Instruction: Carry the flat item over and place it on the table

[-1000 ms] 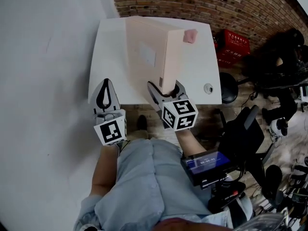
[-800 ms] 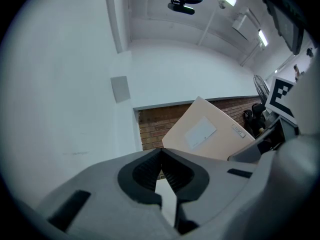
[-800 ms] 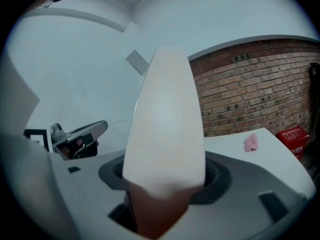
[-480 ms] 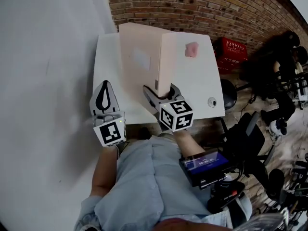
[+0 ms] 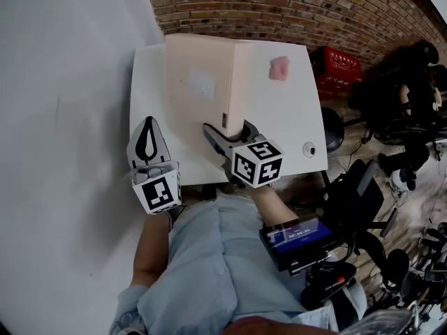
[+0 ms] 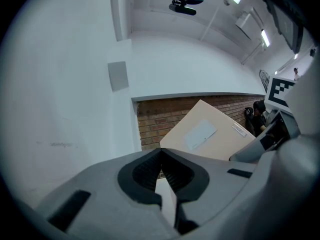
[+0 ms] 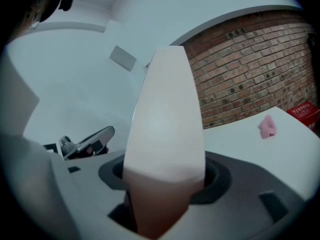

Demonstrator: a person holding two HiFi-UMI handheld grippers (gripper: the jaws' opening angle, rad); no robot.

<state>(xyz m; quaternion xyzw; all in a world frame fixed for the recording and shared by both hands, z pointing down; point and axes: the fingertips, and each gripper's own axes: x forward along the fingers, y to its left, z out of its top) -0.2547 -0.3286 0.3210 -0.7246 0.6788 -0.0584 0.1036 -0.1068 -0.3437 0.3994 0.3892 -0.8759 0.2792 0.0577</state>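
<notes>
Right hand-held gripper clamps flat box between jaws.

Beige flat box, on edge over white table, in right claw

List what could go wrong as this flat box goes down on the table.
1. Only the right gripper holds the flat box, by its near edge, standing upright; it could twist or slip.
2. The left gripper is shut and apart from it, so nothing steadies a tip.
3. A pink lump lies on the table right of the box; laid that way, the box might land on it.
</notes>
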